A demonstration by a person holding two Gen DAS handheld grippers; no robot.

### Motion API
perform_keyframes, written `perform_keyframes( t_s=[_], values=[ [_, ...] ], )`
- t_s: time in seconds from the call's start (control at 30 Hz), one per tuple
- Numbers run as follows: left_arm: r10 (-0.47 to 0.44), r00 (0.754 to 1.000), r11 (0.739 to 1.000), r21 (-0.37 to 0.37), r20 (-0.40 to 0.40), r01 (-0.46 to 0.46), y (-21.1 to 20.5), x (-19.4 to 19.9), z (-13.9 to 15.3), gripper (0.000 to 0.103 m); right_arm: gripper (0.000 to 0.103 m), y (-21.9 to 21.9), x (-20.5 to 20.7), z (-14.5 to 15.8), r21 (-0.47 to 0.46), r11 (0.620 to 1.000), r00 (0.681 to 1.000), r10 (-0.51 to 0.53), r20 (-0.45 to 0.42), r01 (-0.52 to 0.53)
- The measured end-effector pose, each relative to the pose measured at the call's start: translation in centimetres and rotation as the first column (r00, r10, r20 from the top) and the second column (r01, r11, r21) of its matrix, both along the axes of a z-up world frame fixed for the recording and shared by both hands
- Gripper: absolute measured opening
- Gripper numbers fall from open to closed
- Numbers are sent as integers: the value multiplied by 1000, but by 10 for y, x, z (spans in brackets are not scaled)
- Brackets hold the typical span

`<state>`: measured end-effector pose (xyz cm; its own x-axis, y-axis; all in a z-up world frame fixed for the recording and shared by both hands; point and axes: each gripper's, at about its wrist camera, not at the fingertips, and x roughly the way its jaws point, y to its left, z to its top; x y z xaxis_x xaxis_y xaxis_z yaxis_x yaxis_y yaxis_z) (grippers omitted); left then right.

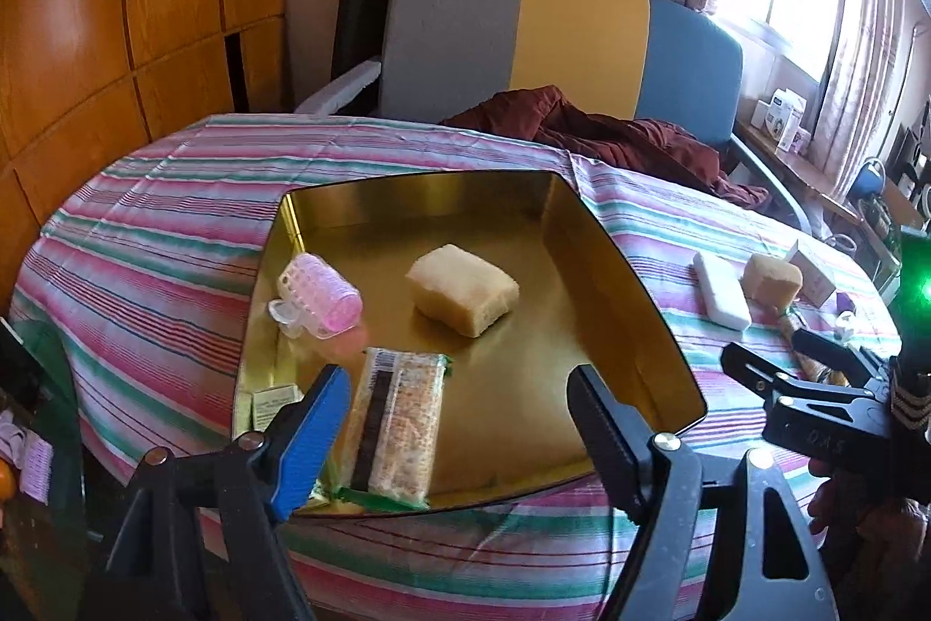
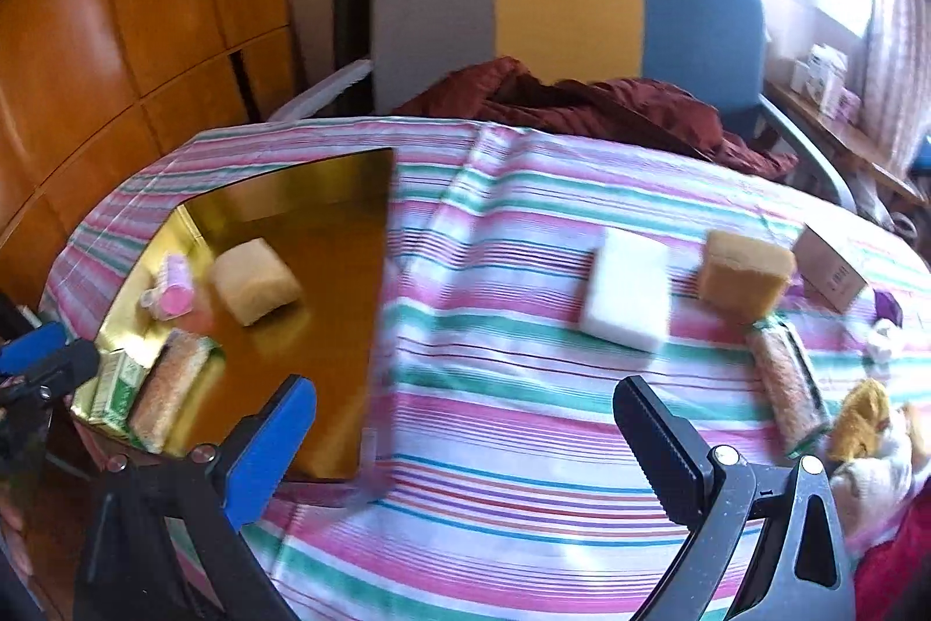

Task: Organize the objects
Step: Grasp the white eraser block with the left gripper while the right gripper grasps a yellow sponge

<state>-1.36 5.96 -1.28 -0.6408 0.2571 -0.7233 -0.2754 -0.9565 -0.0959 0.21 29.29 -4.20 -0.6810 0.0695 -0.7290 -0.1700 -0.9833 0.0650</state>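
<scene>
From the left wrist view, the left gripper (image 1: 459, 405) hangs over the near edge of the gold tray (image 1: 628, 272), its jaws apart with nothing pressed between them. A wrapped cracker bar (image 1: 398, 429) lies in the tray's near left part, just inside the blue finger (image 1: 308, 440). A small green-and-white box (image 1: 273, 403) sits in the near left corner. A pink hair roller (image 1: 323, 292) rests by the left wall, and a pale sponge block (image 1: 462, 289) sits near the middle of the tray. The tray stands on the striped tablecloth (image 1: 145, 237). Toward the cloth's right edge lie a white bar (image 1: 720, 298) and a brown sponge (image 1: 771, 279), close together. The right gripper (image 1: 774, 376) enters at the right edge.

From the right wrist view, the right gripper (image 2: 465, 423) hovers above bare striped cloth just right of the tray (image 2: 343, 330), jaws wide apart and empty. The white bar (image 2: 628, 295), the brown sponge (image 2: 745, 272) and a cardboard box (image 2: 829, 266) line up toward the far right edge; a second wrapped cracker bar (image 2: 785, 382) lies nearer. A chair (image 2: 564, 16) stands behind the table.
</scene>
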Motion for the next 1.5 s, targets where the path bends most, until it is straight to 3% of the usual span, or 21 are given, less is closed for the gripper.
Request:
perform_keyframes(
  t_s=[0.2, 0.5, 0.8, 0.93, 1.03, 1.17, 1.27, 1.5],
  values=[
    [-112, 994, 993, 28, -4, 113, 28, -3, 9, 78, 103, 54, 14, -5, -8, 993, 993, -113, 38, 114],
    [-299, 954, 954, -11, 15, 300, 101, -7, 13, 77, 103, 150, 37, 4, -34, 959, 957, -278, 79, 281],
    [-414, 909, 908, -57, 44, 416, 172, -15, 11, 77, 103, 250, 58, 29, -68, 874, 876, -481, 17, 481],
    [-450, 891, 888, -71, 65, 454, 206, -22, 5, 77, 103, 284, 72, 20, -123, 820, 826, -563, 6, 560],
    [-459, 884, 883, -69, 84, 465, 230, -31, -3, 77, 103, 298, 76, 10, -168, 790, 805, -591, 47, 590],
    [-450, 884, 885, -70, 132, 461, 260, -51, -22, 77, 103, 297, 75, 14, -188, 801, 818, -574, 26, 568],
    [-449, 872, 881, -68, 194, 468, 281, -66, -40, 67, 103, 293, 71, 13, -202, 820, 840, -542, 27, 536],
    [-452, 858, 869, -95, 246, 485, 318, -87, -69, 66, 103, 286, 63, 9, -199, 846, 867, -496, 43, 494]
  ],
)
